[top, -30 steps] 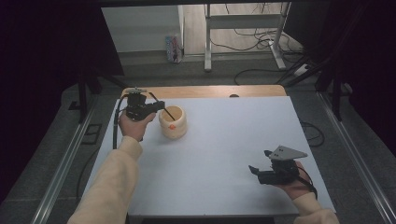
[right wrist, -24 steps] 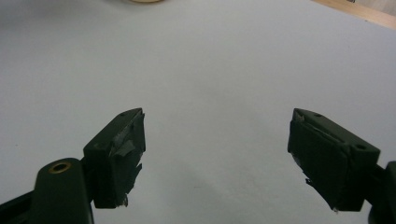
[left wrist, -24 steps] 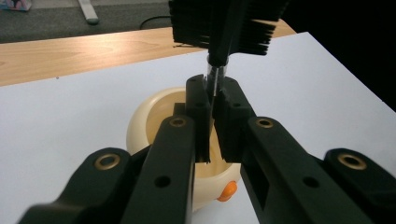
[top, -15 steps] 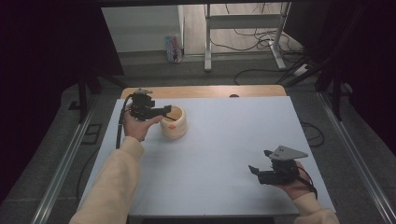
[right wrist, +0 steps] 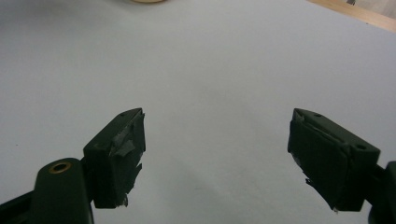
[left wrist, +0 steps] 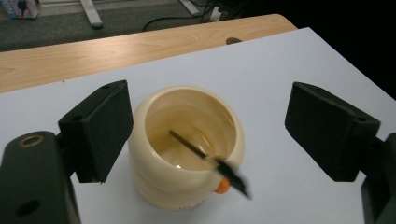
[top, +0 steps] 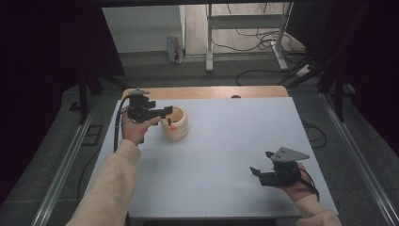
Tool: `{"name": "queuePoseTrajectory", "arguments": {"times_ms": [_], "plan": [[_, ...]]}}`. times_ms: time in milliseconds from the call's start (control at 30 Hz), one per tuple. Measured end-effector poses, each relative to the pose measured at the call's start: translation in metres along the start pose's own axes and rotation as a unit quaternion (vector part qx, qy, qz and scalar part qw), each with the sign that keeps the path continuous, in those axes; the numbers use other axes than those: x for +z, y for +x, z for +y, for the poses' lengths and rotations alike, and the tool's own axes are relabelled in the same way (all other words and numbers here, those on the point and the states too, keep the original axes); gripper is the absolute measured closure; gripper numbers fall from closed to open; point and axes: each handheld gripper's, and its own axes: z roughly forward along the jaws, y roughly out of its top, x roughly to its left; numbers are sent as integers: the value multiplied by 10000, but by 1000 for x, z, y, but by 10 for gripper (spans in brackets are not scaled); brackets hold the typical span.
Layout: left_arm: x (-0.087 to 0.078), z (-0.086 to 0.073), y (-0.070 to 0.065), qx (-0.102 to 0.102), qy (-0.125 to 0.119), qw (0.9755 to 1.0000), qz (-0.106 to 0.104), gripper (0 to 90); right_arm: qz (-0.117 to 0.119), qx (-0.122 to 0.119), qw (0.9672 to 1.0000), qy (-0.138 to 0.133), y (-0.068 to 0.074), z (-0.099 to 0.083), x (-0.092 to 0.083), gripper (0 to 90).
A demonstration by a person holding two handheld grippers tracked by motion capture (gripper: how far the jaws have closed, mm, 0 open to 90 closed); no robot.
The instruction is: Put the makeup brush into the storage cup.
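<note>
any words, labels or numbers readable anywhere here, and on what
None can be read.
The small box on the floor past the table has print, too small and blurred to read.
The cream cup and the stick in it show no lettering.

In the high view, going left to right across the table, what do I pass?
Left gripper, jaws just opened, nothing between them → cream cup with a dark stick in it → bare white table top → right gripper, jaws open.

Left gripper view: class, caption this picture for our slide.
Open left gripper above a cream pot holding a thin black stick.
</note>
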Motion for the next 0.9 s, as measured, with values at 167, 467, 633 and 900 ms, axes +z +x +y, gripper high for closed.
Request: {"name": "queuePoseTrajectory", "arguments": {"times_ms": [167, 467, 633, 900], "plan": [[-7, 1, -8, 182, -92, 9998, -30, 170, -1, 3, 10000, 3, 0, 0, 0, 189], [-22, -8, -17, 498, -47, 9987, -57, 184, 10, -8, 10000, 20, 1, 0, 0, 189], [-30, -21, -19, 665, 59, 9977, 103, 182, 0, 3, 10000, 15, 0, 0, 1, 189], [-49, -43, -25, 889, 137, 9959, 116, 172, -12, 25, 10000, 32, 0, 0, 1, 189]]}}
